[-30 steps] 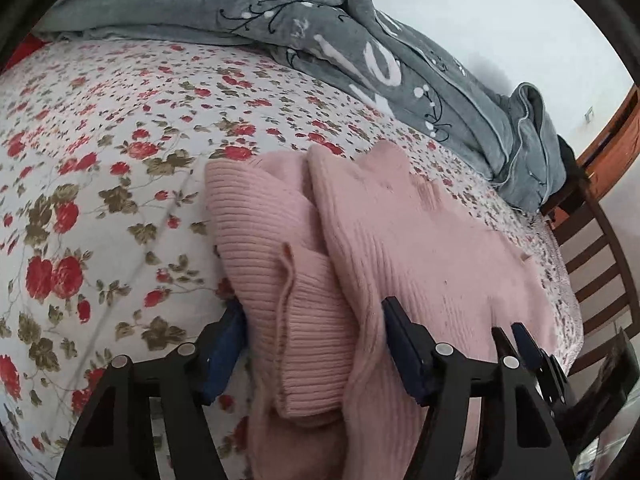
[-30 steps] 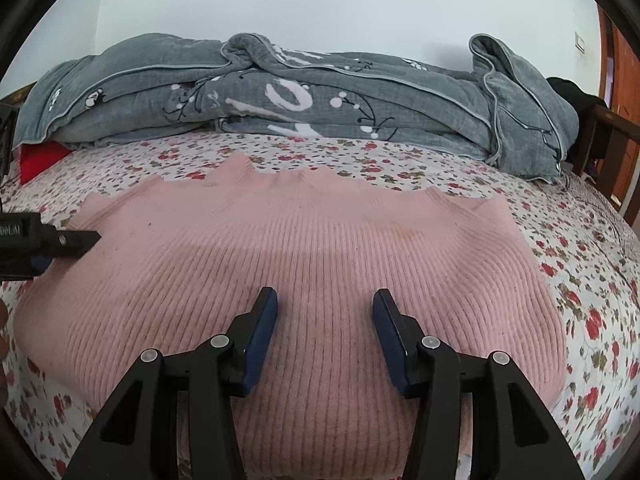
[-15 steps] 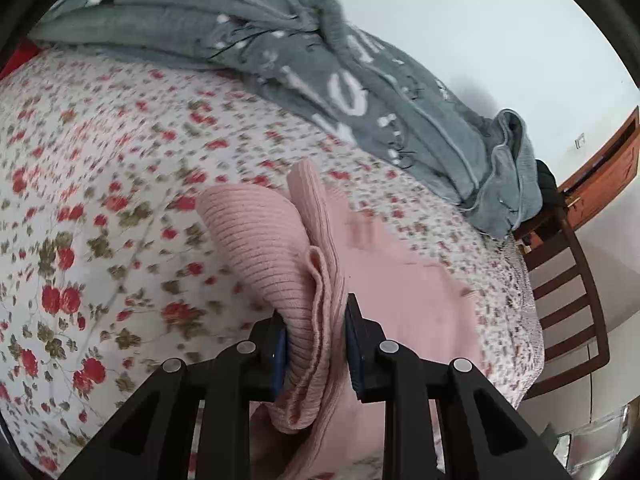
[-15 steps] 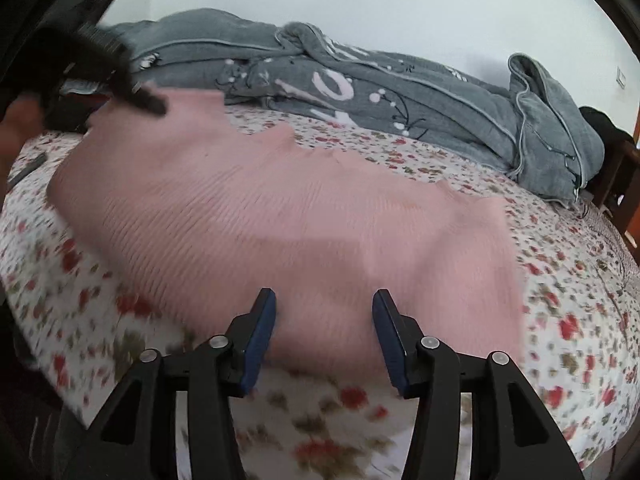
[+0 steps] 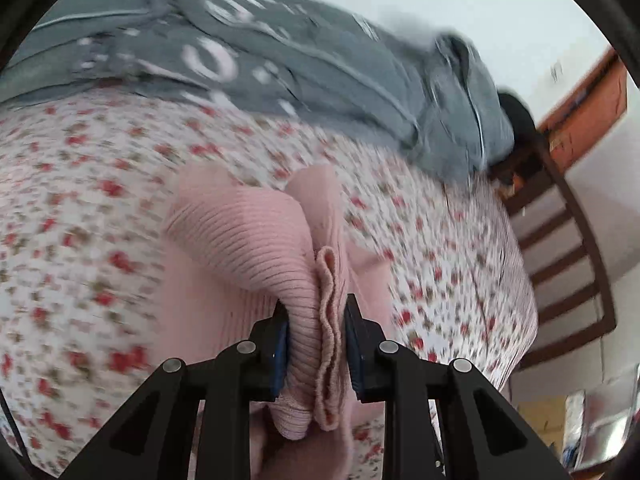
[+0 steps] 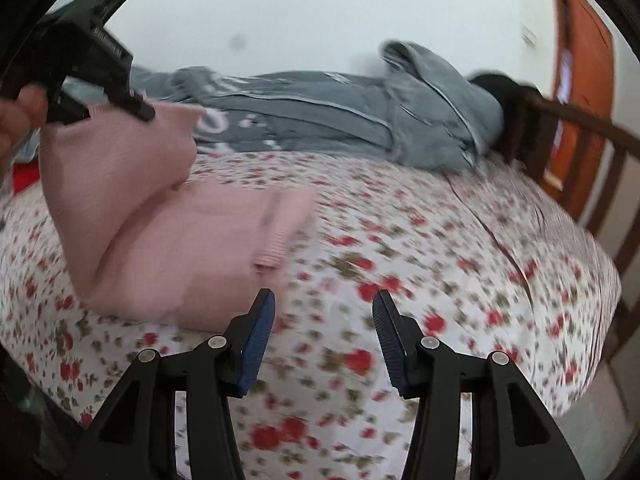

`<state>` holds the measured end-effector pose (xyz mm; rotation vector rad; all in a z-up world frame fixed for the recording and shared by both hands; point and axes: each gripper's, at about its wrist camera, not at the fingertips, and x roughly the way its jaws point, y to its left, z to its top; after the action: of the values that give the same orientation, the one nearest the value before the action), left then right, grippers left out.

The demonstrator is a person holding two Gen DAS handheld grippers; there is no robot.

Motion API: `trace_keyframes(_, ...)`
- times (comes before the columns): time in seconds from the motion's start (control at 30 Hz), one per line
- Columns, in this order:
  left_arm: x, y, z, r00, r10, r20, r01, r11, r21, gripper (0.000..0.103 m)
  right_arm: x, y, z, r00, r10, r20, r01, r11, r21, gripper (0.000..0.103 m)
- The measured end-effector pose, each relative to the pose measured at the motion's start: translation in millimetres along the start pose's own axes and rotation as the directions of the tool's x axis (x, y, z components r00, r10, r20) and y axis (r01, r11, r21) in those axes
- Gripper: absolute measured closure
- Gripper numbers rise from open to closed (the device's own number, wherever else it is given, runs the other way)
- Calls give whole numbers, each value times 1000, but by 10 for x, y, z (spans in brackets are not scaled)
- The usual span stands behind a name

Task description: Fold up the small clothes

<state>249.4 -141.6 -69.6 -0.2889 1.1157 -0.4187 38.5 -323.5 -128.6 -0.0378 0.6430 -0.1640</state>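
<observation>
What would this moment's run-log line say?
left tongs: shut on pink sweater, edge lifted | right tongs: open, empty, above floral sheet | fold: unfinished

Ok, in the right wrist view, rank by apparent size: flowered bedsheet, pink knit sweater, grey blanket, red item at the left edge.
1. Flowered bedsheet
2. Pink knit sweater and grey blanket: look alike; the blanket lies farther off, so unranked
3. Red item
</observation>
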Motion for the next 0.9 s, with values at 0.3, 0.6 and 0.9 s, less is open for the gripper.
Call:
trace_keyframes(0.3, 259, -61, -80, 977, -174, -123, 178, 984, 29, 67, 56, -163, 15, 1000, 13, -11, -13, 1000, 20, 54)
trace_keyframes(0.6, -456, 786, 33, 995, -56, 84, 57, 998, -9, 51, 188, 43, 694, 948, 316, 30, -315, 926, 210, 27)
trace_keyframes(0.9, -484, 1646, -233, 997, -6, 74, 15, 994, -112, 51, 1065, 371, 837, 893, 424, -148, -342, 856, 388, 31)
